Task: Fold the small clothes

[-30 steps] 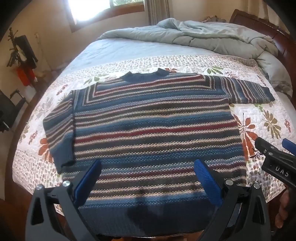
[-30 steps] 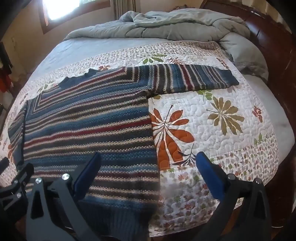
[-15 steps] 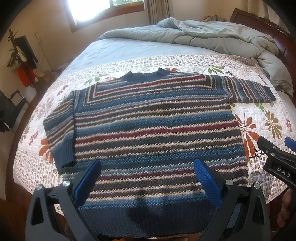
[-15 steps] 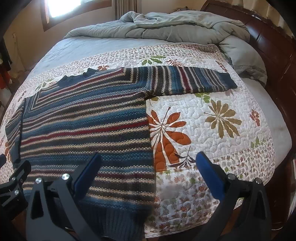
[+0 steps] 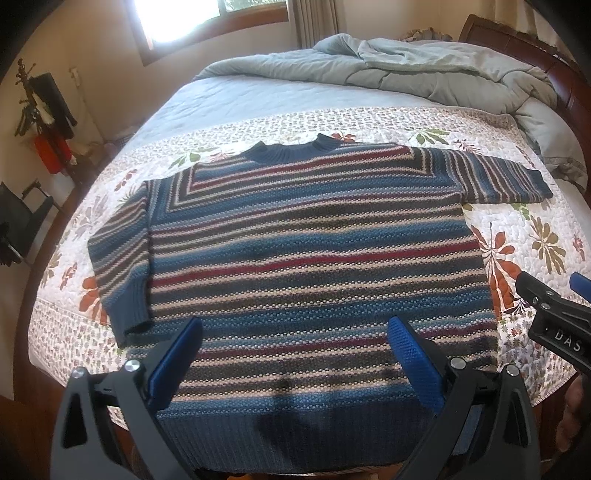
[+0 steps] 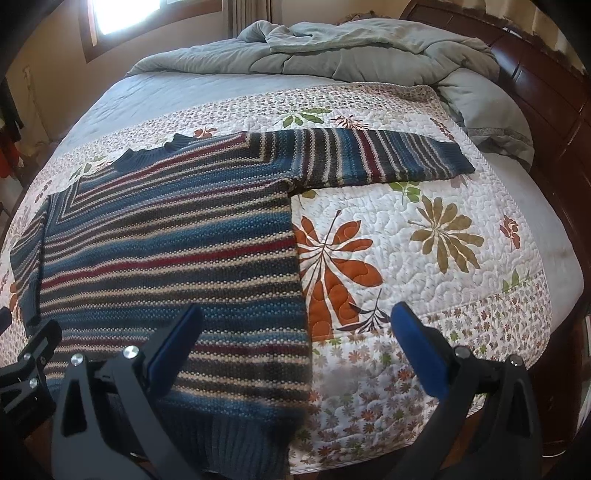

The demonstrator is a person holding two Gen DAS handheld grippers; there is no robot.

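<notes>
two grippers hang above the near edge of the bed, both spread wide with nothing between their blue pads. the left gripper [image 5: 293, 354] sits over the ribbed hem of the striped sweater [image 5: 306, 258], its fingers apart above the lower body of the knit. the right gripper [image 6: 295, 347] straddles the sweater's right side edge, one finger over the stripes and the other over the floral quilt [image 6: 424, 258]. in the left wrist view the right gripper's black frame shows at the right border, and part of a hand [image 5: 576, 406] appears below it, though that corner is dim and hard to read.

the sweater lies flat and face up on the quilt, hem nearest, dark blue collar [image 5: 291, 149] farthest. its left sleeve [image 5: 118, 258] is folded down alongside the body, cuff pointing toward the near edge. its right sleeve [image 6: 373, 157] stretches straight out sideways across the quilt, away from the body.

beyond the quilt lies a pale blue sheet [image 5: 236, 99], and past that a rumpled grey-green comforter [image 6: 351, 48] is heaped against the dark wooden headboard [image 6: 546, 96]. a bright window [image 5: 207, 18] is set in the far wall, and a coat rack [image 5: 40, 110] with dark and red items stands at the far left.
</notes>
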